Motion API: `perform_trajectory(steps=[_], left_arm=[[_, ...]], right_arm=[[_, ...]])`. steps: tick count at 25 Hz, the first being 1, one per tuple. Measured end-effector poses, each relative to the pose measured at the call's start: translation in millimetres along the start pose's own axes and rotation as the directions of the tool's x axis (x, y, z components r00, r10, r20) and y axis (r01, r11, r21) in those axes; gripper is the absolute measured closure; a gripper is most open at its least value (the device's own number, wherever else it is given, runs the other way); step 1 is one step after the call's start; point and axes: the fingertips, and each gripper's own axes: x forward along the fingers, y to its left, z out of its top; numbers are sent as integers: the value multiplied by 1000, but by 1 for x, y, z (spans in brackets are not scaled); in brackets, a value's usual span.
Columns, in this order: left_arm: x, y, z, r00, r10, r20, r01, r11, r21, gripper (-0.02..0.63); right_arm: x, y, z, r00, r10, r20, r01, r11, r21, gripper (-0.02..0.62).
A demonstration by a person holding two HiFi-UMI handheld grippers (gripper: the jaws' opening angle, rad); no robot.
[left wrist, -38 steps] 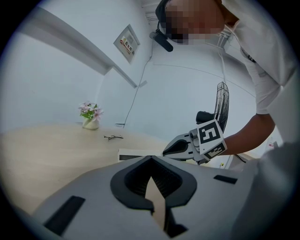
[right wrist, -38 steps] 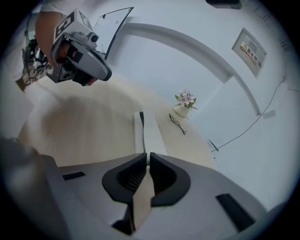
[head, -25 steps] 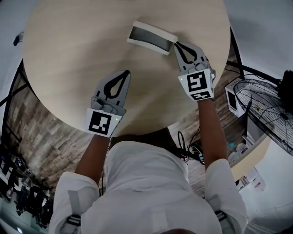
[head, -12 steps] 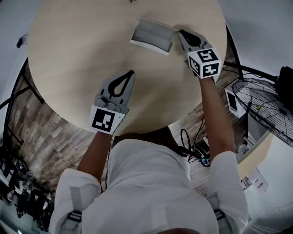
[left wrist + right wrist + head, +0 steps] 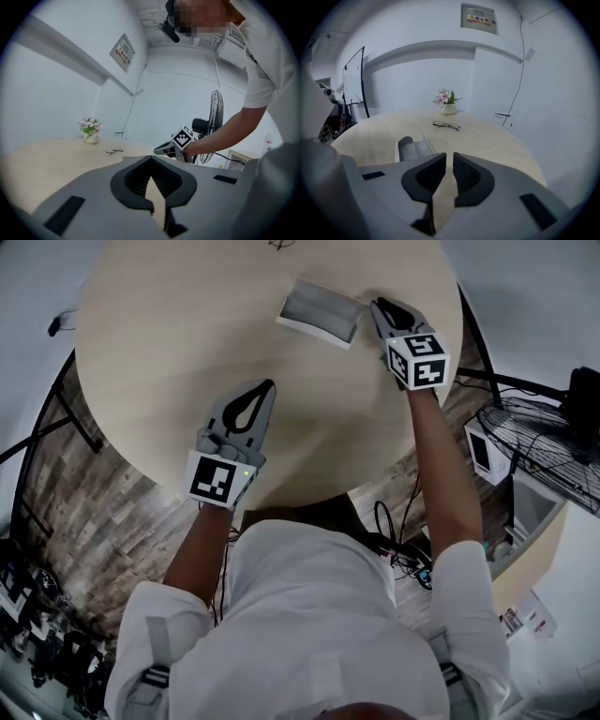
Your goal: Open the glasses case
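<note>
The glasses case (image 5: 319, 311) lies at the far side of the round table (image 5: 169, 343), white outside with its grey inside showing. In the right gripper view the case (image 5: 411, 149) sits just left of my jaws, its grey hollow facing up. My right gripper (image 5: 376, 305) rests beside the case's right end, jaws drawn together to a thin slit with nothing between them (image 5: 449, 156). My left gripper (image 5: 269, 385) hovers over the near middle of the table, shut and empty (image 5: 150, 161), well short of the case.
A pair of glasses (image 5: 446, 124) and a small vase of flowers (image 5: 448, 107) stand farther back on the table. A floor fan (image 5: 548, 460) and a white box (image 5: 478, 448) stand off the table's right edge. The person's white shirt fills the near view.
My right gripper has shifted a little farther along the case's right end and its marker cube has turned. The left gripper has barely moved. The case stays put.
</note>
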Motion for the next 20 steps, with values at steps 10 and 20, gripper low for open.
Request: perform_trajectory(steps=[10,20], left_arm=[[-27,-39,45,992,-32,125,32,999,-2,594],[-95,-120,120,966,45,254,-67,995,80,594]], right_arm=[[-118,27,70,970,-29,240,17,998,52,561],[-323,91,134,802,59,594,-82,997,13,563]])
